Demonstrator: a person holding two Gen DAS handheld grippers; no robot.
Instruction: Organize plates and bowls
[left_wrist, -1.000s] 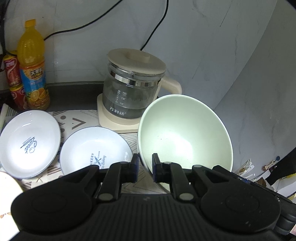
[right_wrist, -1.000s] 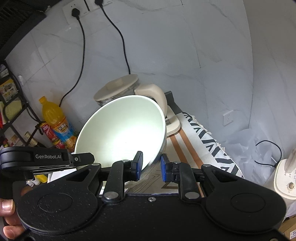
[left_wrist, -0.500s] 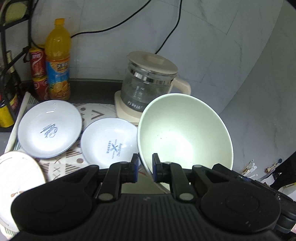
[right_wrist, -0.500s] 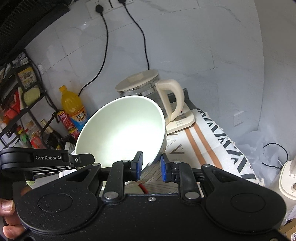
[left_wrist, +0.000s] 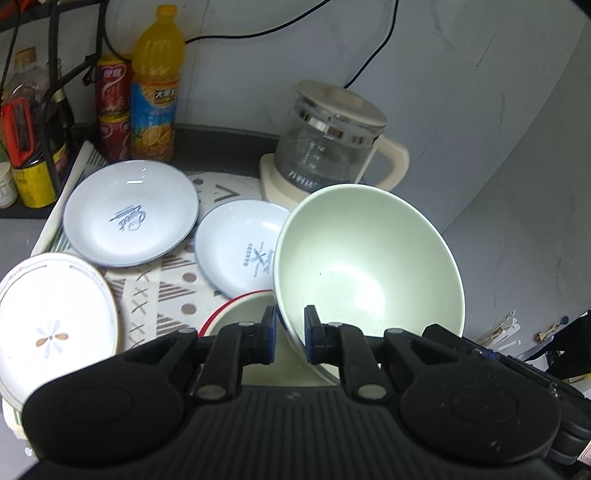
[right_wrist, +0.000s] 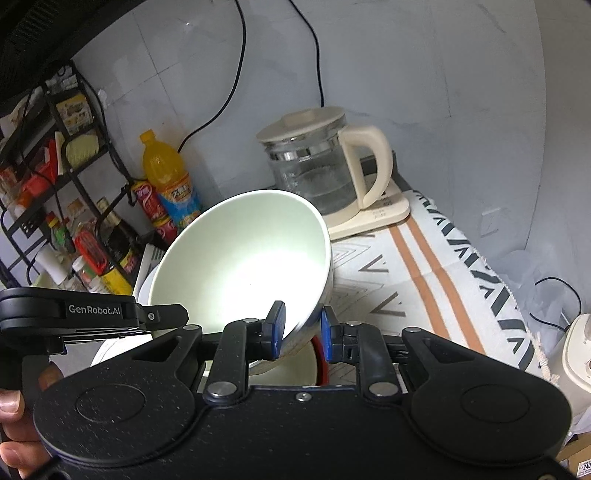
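left gripper (left_wrist: 290, 334) fingers clamping green bowl (left_wrist: 369, 269) rim, lower centre | right gripper (right_wrist: 302, 330) gripping same bowl rim, bowl tilting | red-rimmed bowl (left_wrist: 236, 314) sitting just below | blue plates (left_wrist: 129, 214) lying left | kettle (left_wrist: 332, 140) standing upper centre

Dim, cool light; fisheye-warped edges

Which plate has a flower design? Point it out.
The large white gold-rimmed plate nearest the camera, at the left edge; the two pale blue plates carry printed lettering instead.
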